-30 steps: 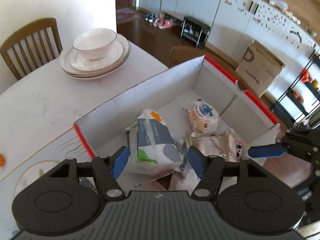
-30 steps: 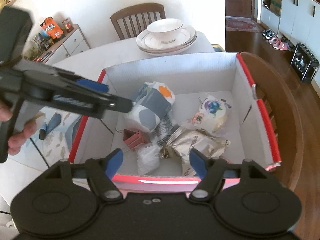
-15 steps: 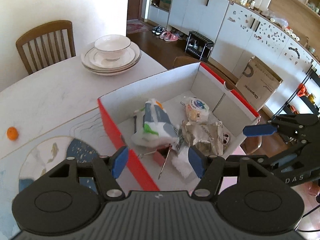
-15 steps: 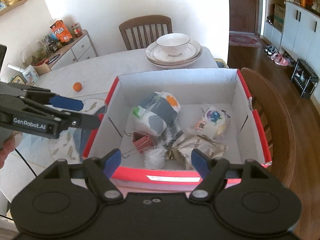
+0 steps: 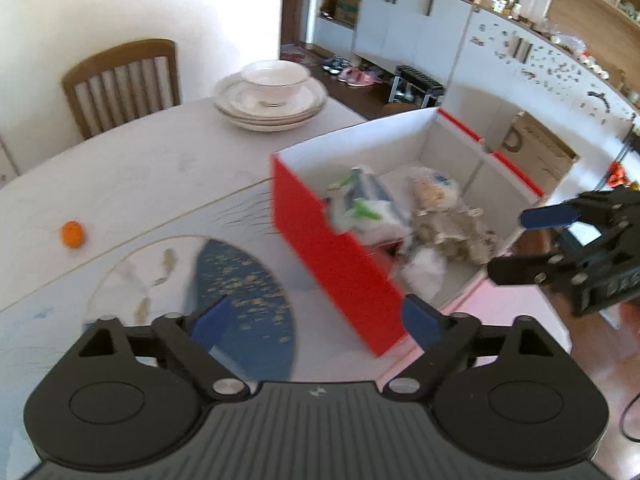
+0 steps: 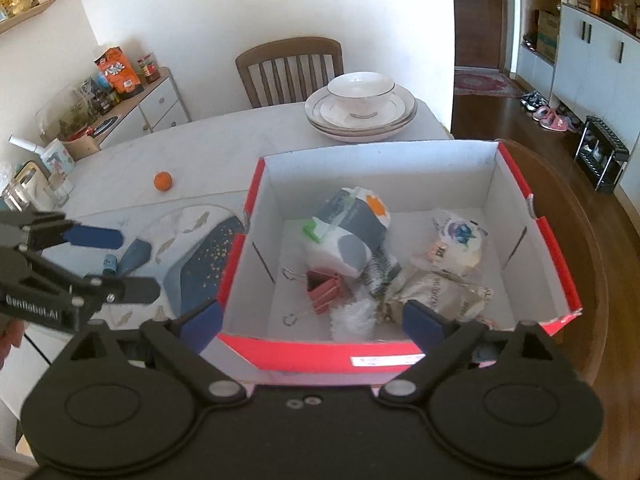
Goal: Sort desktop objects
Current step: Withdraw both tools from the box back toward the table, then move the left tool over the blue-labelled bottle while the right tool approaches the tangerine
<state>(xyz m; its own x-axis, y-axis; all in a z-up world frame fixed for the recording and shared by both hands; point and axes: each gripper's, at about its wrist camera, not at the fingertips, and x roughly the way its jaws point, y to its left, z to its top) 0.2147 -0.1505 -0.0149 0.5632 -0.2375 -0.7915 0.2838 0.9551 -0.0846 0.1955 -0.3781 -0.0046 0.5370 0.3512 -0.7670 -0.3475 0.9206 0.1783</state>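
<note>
Sunlit white table [image 6: 224, 140] carried the box [image 6: 360, 350] at frame centre and, lower left beside my left gripper [image 6: 108, 262], a blue pen [image 6: 134, 256] lying slantwise, nearer that wide-open, empty gripper than my equally open, empty right gripper [image 6: 312, 318].

Both views are bright with daylight. In the left wrist view the wall [image 5: 120, 8] at upper left is nearly washed out, and motion blur smears the red box [image 5: 332, 256] and its contents at centre. The right wrist view is sharper: print on the packets in the box [image 6: 400, 344] is nearly legible. Fisheye distortion bends the cabinets [image 5: 500, 52] at upper right and curves the bench [image 6: 240, 140] edges. Shadows are soft and short.
</note>
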